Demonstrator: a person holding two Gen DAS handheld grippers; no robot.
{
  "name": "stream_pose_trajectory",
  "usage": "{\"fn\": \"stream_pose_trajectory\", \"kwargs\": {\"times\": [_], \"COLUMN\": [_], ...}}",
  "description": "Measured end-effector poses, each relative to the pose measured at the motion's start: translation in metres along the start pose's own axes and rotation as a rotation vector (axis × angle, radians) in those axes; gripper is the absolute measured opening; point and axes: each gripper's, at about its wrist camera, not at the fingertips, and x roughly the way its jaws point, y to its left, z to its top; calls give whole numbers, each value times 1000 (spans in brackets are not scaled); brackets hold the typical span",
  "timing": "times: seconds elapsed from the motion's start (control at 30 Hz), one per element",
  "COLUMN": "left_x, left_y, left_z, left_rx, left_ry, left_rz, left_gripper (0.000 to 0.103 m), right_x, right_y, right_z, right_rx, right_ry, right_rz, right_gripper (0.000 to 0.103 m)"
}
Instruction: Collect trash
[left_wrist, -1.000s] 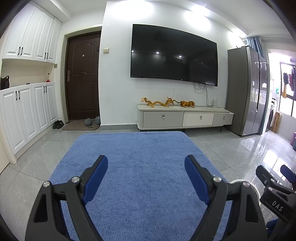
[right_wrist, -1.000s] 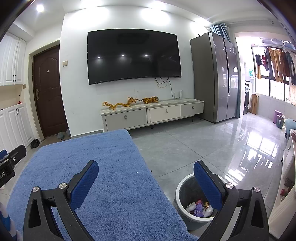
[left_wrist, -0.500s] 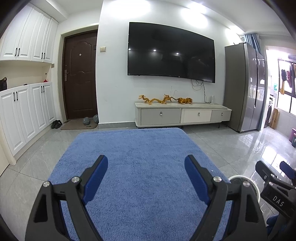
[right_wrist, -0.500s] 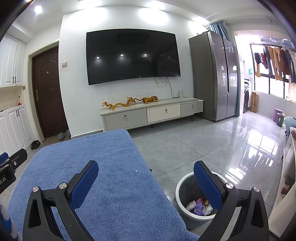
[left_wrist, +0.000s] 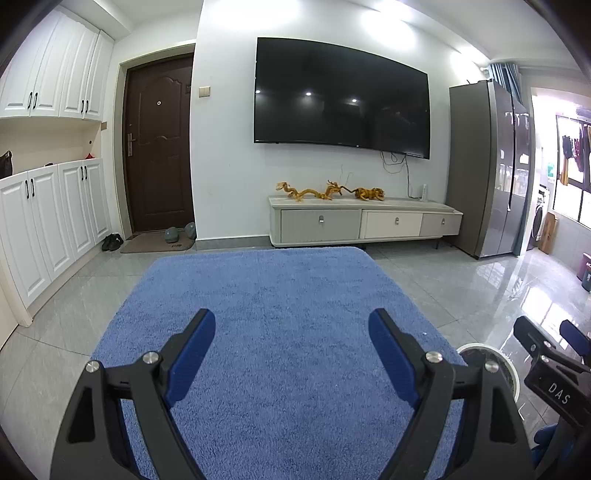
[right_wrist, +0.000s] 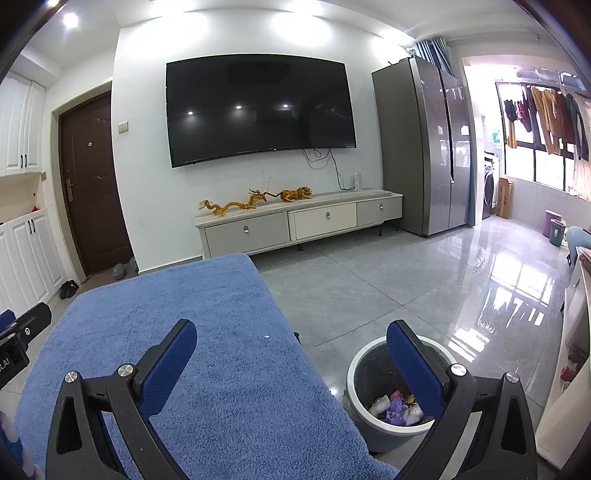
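Note:
A grey round trash bin with a white rim stands on the floor right of the blue-covered surface; crumpled wrappers lie inside it. Its rim also shows in the left wrist view. My left gripper is open and empty above the blue cover. My right gripper is open and empty, its right finger over the bin. A tiny white speck lies on the cover near its right edge.
A TV stand with golden figurines stands under a wall TV. A grey fridge is at the right, a brown door and white cabinets at the left. The floor is glossy tile.
Both views have shifted slightly, as both grippers drew back and rose a little. Both grippers stay open and empty.

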Motion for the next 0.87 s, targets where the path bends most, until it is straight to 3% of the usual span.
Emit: {"fn": "stream_pose_trajectory", "kwargs": {"times": [0.87], "left_x": [1], "left_y": [0], "left_z": [-2], "left_rx": [-5], "left_ry": [20], "left_rz": [-7], "left_gripper": [84], "right_x": [-1], "right_y": [1], "right_z": [0], "right_rx": [8], "right_ry": [3], "right_rz": [-5], "right_gripper": [103]}}
